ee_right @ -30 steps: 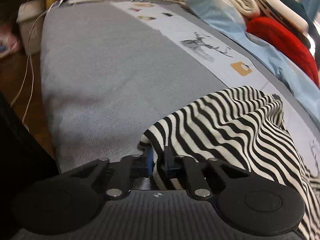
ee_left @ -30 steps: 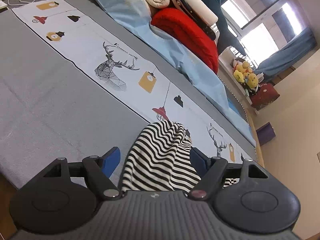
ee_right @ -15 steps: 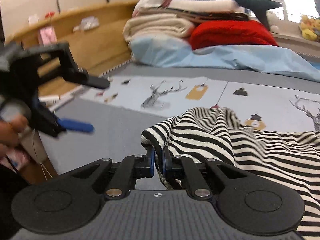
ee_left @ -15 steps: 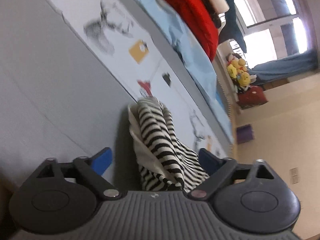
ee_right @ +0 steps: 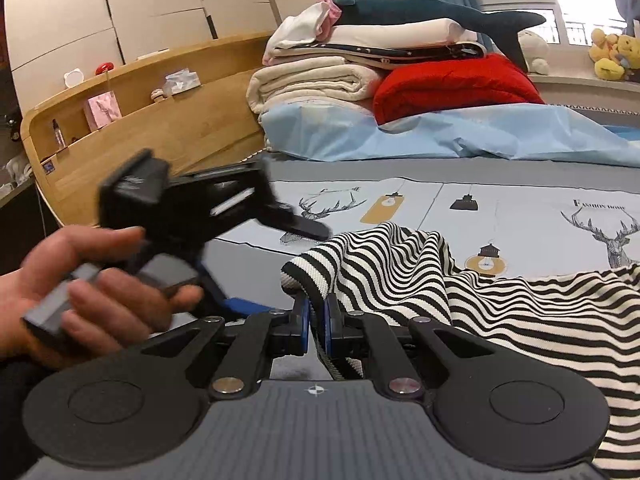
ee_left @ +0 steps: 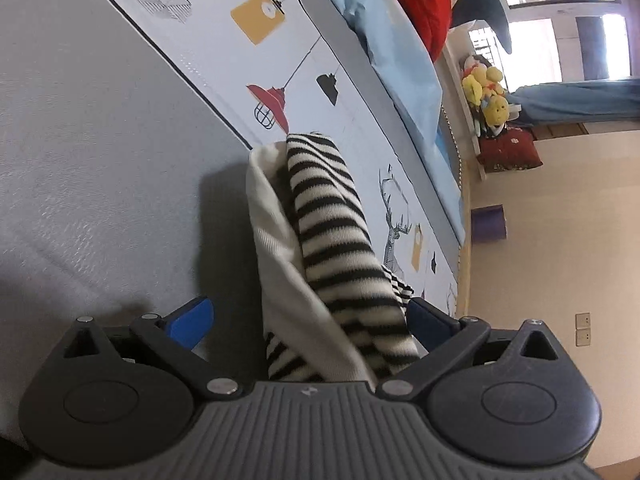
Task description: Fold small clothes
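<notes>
A black-and-white striped garment (ee_right: 500, 300) lies on the grey bed cover (ee_right: 248, 252). My right gripper (ee_right: 317, 316) is shut on its raised left edge. In the left wrist view the striped garment (ee_left: 336, 240) stands as a lifted fold with its white inside showing, between the wide-open fingers of my left gripper (ee_left: 308, 316), which does not clamp it. The left gripper also shows in the right wrist view (ee_right: 256, 240), held in a hand just left of the garment's edge.
A printed strip with deer and lamps (ee_right: 520, 208) runs across the bed behind the garment. Folded blankets, a red quilt (ee_right: 452, 84) and a plush shark are stacked on light blue sheeting at the back. A wooden headboard shelf (ee_right: 132, 120) stands at the left.
The right gripper has lifted the garment's edge and swung to face the headboard. The left gripper, still open, has moved in close, so the raised fold now stands between its fingers.
</notes>
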`<control>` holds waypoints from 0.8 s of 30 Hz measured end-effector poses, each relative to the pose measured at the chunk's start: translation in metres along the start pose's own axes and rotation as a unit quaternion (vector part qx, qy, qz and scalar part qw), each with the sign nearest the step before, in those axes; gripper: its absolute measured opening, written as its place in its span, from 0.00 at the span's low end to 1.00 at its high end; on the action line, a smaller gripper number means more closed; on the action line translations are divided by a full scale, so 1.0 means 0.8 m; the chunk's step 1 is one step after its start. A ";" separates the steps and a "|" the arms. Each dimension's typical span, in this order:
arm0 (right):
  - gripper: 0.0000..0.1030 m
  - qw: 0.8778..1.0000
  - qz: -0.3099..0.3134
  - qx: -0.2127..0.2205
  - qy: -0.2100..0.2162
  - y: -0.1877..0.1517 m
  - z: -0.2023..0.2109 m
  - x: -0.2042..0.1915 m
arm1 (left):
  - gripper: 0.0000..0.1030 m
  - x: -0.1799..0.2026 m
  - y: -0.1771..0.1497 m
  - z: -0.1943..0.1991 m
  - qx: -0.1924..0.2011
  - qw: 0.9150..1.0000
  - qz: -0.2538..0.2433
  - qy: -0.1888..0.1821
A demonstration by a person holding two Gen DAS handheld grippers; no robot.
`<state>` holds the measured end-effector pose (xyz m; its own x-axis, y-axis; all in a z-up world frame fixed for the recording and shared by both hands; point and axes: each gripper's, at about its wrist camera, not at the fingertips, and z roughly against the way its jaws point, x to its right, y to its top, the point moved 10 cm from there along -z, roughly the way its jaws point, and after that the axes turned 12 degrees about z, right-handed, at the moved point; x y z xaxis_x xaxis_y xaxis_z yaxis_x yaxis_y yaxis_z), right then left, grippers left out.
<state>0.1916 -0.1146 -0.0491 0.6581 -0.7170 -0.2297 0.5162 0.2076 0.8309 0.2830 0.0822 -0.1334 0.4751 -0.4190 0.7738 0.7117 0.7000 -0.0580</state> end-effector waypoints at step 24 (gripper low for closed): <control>0.07 0.999 0.036 -0.025 0.021 -0.015 0.007 -0.027 | 0.12 0.015 0.002 -0.068 -0.006 0.988 -0.139 0.068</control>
<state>0.1682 -0.1054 -0.0512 0.7163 -0.6709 -0.1919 0.4923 0.2910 0.8203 0.3178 0.0470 -0.1587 0.3253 -0.6679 0.6694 0.8300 0.5409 0.1364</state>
